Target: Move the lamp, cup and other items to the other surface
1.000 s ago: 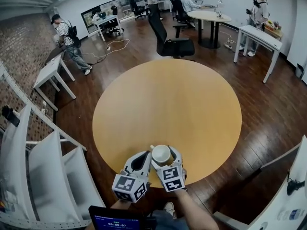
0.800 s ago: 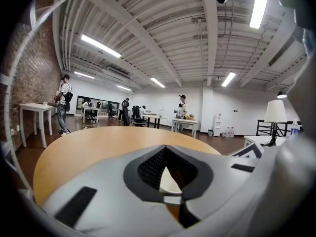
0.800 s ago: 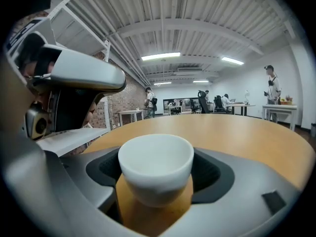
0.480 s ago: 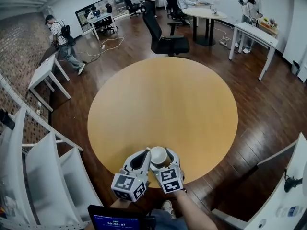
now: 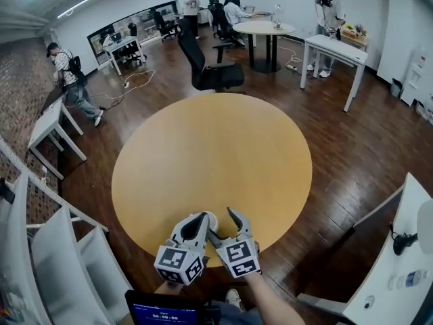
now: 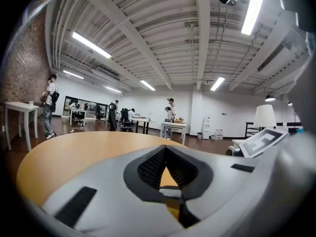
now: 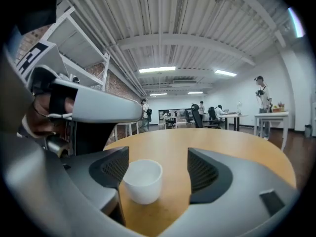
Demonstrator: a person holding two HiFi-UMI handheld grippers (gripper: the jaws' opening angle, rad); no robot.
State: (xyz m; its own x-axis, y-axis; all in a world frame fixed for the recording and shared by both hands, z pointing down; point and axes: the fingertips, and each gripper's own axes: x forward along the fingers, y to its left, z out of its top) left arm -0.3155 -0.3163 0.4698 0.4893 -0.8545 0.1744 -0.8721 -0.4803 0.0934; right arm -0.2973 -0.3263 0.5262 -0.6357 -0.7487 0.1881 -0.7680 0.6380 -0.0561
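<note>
Right gripper (image 7: 157,157), own view: cup (image 7: 142,180) between just-narrowed jaws

Dark wooden floor (image 5: 352,154) all round. Toward the back, a black office chair (image 5: 216,76); right of it, a white rectangular table (image 5: 335,46); farther off, a round table (image 5: 264,27). Along the left, brick wall (image 5: 17,100), white shelving (image 5: 54,249), another white table (image 5: 47,122), and near it a person with a backpack (image 5: 67,76).
</note>
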